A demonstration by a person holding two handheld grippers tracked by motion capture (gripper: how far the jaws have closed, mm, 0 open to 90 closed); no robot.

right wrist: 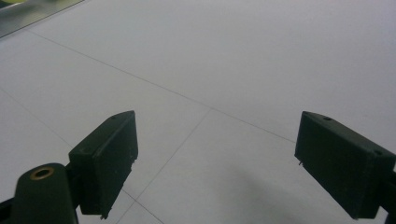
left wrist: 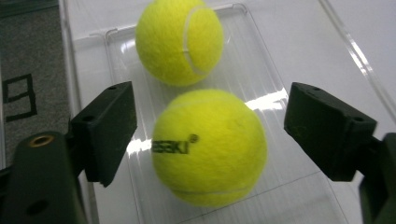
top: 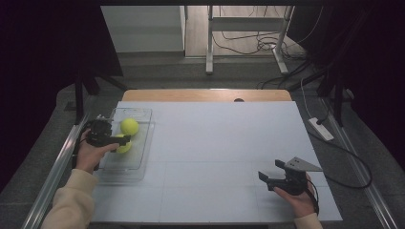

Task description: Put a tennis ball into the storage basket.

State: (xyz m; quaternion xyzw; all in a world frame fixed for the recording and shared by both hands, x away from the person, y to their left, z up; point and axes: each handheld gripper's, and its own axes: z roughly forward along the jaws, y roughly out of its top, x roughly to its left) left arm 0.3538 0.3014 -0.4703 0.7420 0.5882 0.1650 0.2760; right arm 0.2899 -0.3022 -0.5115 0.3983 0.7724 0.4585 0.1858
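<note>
High view: left gripper [top: 125, 140] is sitting over the clear tray [top: 141, 157] at the left side of the white table [top: 215, 157], held by the person's left hand [top: 90, 151] in a cream sleeve [top: 71, 200]. Two tennis balls are lying inside the tray. Near ball [top: 124, 146] is lying just under the gripper tip; far ball [top: 129, 126] is lying just beyond it, toward the tray's far end, the two looking just beside each other, contact unclear.

Left gripper view: jaws are standing released, one on each side of the near ball [left wrist: 209, 147], with a visible gap on both sides, pads not pressing it. The ball is resting on the tray floor [left wrist: 261, 84], black lettering facing the camera. Far ball [left wrist: 180, 41] is lying behind it in the same tray.

Further right of the tray, in the high view, the right gripper [top: 272, 172] is hanging near the table's front right corner, well apart from the tray, held in the right hand [top: 298, 195], a grey three-cornered plate on top.

Right gripper view: jaws are standing wide open, nothing between them, bare table [right wrist: 233, 70] below with thin seam lines.
</note>
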